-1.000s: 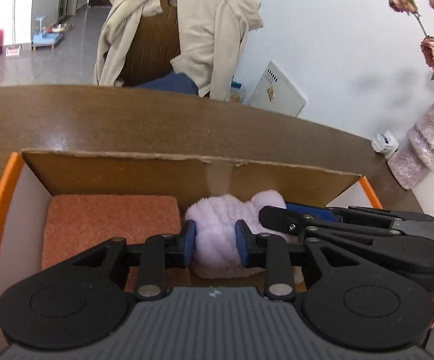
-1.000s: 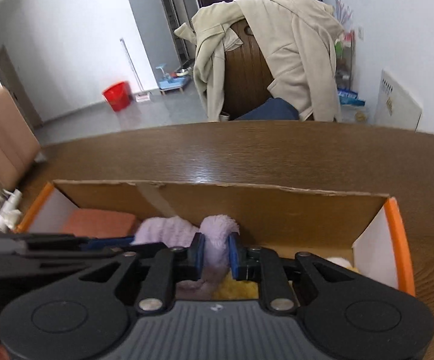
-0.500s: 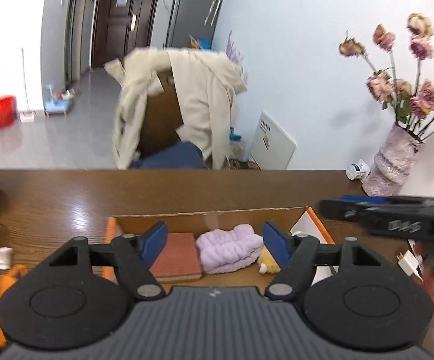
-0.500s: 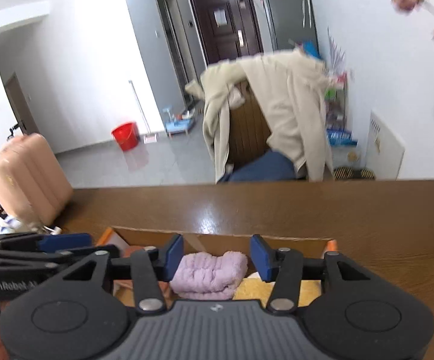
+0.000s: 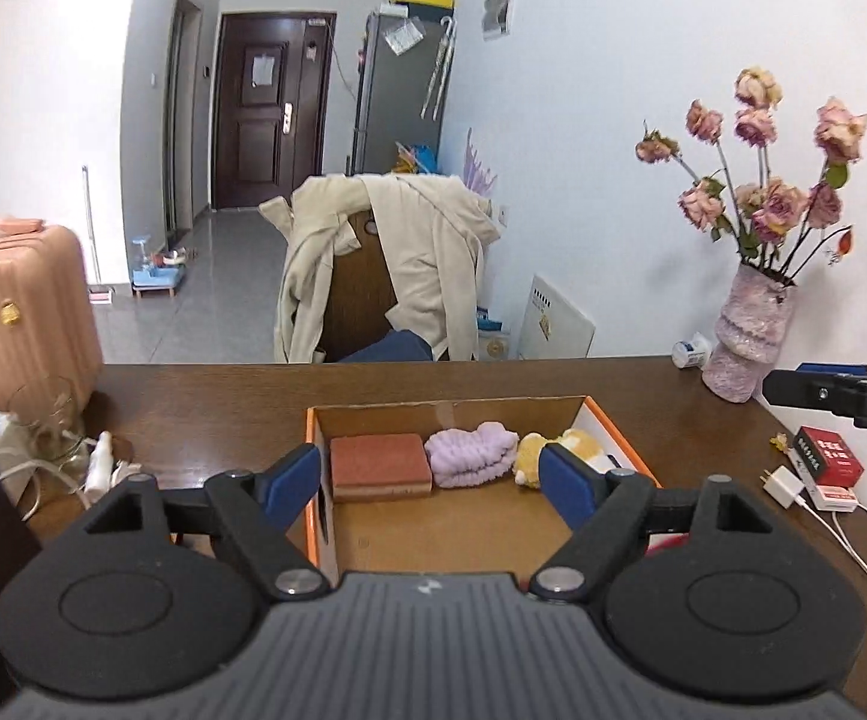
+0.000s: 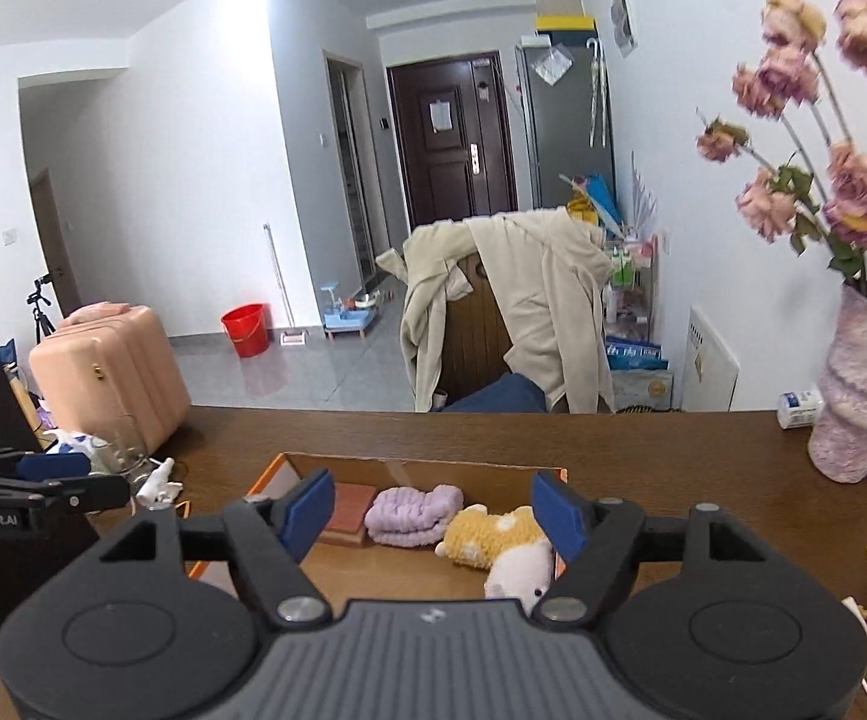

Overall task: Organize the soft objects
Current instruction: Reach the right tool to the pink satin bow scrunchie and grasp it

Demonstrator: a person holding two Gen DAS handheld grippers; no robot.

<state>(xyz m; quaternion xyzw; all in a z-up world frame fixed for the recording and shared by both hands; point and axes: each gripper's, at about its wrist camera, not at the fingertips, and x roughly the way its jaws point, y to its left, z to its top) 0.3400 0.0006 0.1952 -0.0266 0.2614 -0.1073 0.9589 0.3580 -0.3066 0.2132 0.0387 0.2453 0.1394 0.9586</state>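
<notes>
both grippers just opened, empty; only the right wrist view shows the red bucket.

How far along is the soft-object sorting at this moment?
Done: the orange-red folded cloth, the lilac towel and the plush toy lie side by side in the cardboard box. In hand: nothing. The left gripper and right gripper stand clear of the box, jaws just opened, nothing between them. Left: no other soft item shows on the table.
</notes>
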